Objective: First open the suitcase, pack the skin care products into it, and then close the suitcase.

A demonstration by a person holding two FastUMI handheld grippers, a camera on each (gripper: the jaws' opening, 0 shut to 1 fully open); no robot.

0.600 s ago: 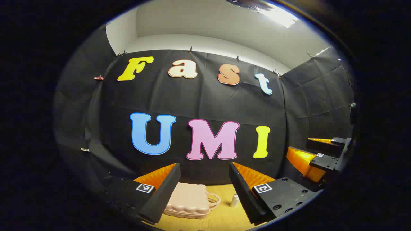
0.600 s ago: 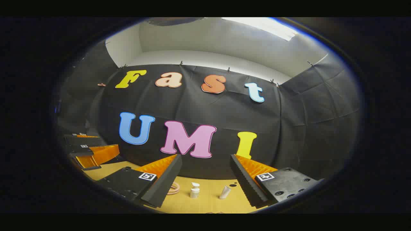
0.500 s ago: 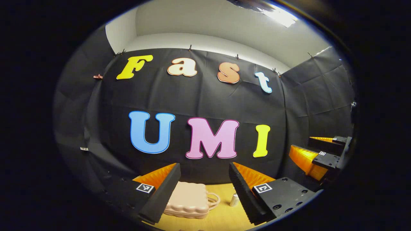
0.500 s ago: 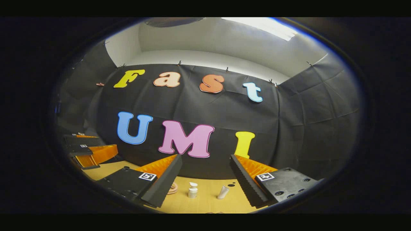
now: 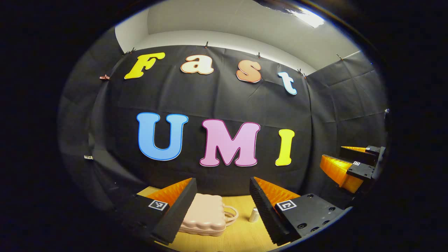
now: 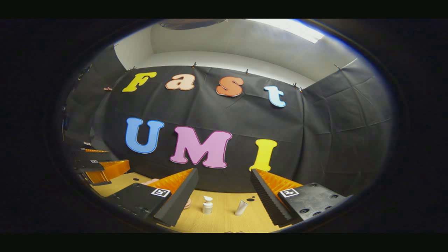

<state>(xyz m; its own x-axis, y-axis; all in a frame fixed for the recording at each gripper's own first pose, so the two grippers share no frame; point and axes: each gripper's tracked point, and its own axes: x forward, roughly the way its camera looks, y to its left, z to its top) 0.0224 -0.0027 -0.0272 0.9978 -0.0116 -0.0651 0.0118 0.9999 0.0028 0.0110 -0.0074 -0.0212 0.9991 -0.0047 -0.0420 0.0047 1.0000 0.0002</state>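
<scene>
A small pink suitcase (image 5: 204,216) lies shut and flat on the wooden table (image 5: 241,238), handle to the right, just beyond my left gripper (image 5: 222,194), which is open and empty above the table. A small white tube (image 5: 253,214) stands right of the handle. In the right gripper view a white pump bottle (image 6: 207,205) and a white tube (image 6: 241,207) stand on the table (image 6: 224,220) ahead of my right gripper (image 6: 224,183), open and empty. A sliver of the suitcase (image 6: 188,203) peeks past its left finger. Each gripper appears at the edge of the other's view: right gripper (image 5: 344,168), left gripper (image 6: 99,166).
The black cloth wall stands close behind the table on the far side and wraps round to the right. Two dark holes (image 6: 250,200) mark the tabletop near the tube.
Both views have tipped down a little: the wall has slid up and more of the table, suitcase and bottles shows. Both grippers stay open.
</scene>
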